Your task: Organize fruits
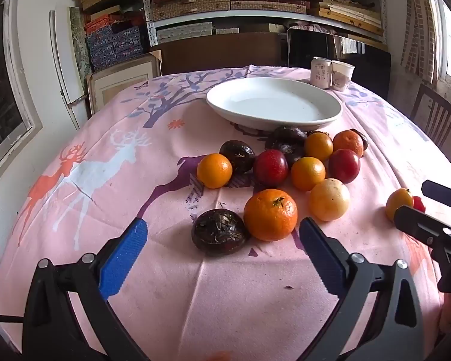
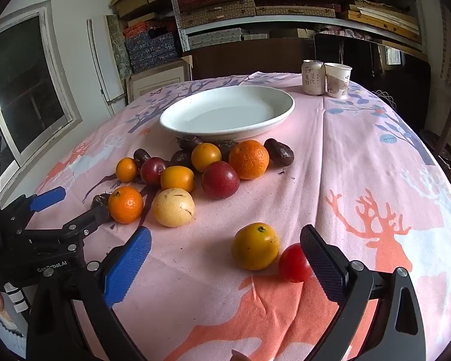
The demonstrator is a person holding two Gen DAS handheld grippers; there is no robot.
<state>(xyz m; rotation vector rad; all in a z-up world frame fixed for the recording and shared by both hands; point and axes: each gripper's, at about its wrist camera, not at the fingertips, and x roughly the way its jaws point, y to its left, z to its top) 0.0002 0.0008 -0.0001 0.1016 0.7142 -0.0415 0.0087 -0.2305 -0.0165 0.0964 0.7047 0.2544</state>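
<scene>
Left gripper (image 1: 222, 231) spread wide, gripping nothing; dark fruit (image 1: 219, 231) and tangerine (image 1: 270, 214) on pink tablecloth (image 1: 105, 180) between its fingers, untouched. Right gripper (image 2: 225, 240) likewise released; yellow-orange fruit (image 2: 255, 246) between its fingers, small red fruit (image 2: 294, 263) beside black finger, contact unclear. Remaining fruit clustered before empty white plate (image 2: 171, 120). Can (image 2: 312, 76) and paper cup (image 2: 337, 79) behind.

Left gripper (image 2: 75, 207): cut off by left frame edge, right wrist view; its far finger hides part of a dark fruit (image 2: 100, 200).
Right gripper (image 1: 418, 204): cut off at right edge, left wrist view; hides most of the small red fruit (image 1: 418, 203).
Can (image 2: 312, 76) lettering: too small to read.
Dark fruits (image 2: 189, 143) under plate (image 2: 225, 132) rim: partly hidden by the oranges.
</scene>
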